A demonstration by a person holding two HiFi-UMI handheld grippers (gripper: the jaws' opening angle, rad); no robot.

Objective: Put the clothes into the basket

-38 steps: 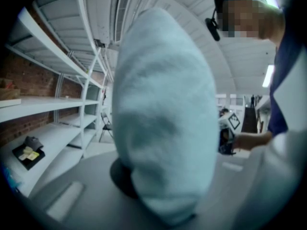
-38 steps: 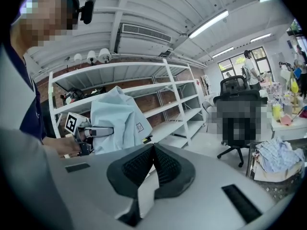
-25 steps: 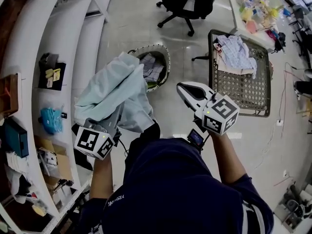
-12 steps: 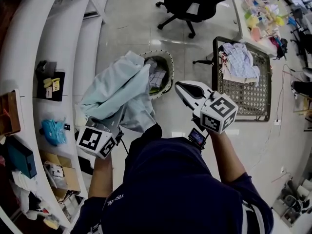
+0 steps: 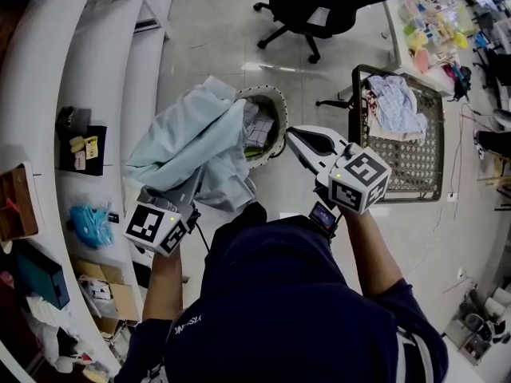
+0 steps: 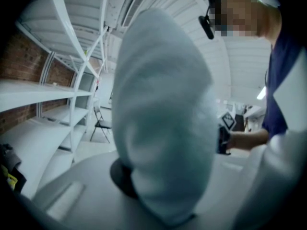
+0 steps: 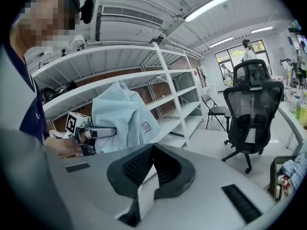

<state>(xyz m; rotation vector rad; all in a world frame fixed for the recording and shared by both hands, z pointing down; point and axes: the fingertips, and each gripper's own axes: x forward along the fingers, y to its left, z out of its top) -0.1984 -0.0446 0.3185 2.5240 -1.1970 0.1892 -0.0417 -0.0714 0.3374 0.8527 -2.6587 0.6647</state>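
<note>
A glossy tiled floor [image 5: 215, 46] is being flanked by white curved shelving [image 5: 88, 70]. The pale blue cloth garment [image 5: 192, 146], clenched in the jaws of the left gripper [image 5: 182, 204], is being brought nearer the round woven basket [image 5: 277, 108] than before; the jaws of the right gripper [image 5: 297, 139] are being held together, empty.

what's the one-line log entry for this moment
left gripper: shut on light blue garment | right gripper: shut, empty | status: garment held up, not yet in round basket

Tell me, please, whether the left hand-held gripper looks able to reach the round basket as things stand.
Probably yes. The left hand-held gripper, shut on a pale blue garment, is held near the round basket, and only that garment, hiding part of its rim, lies between.
</note>
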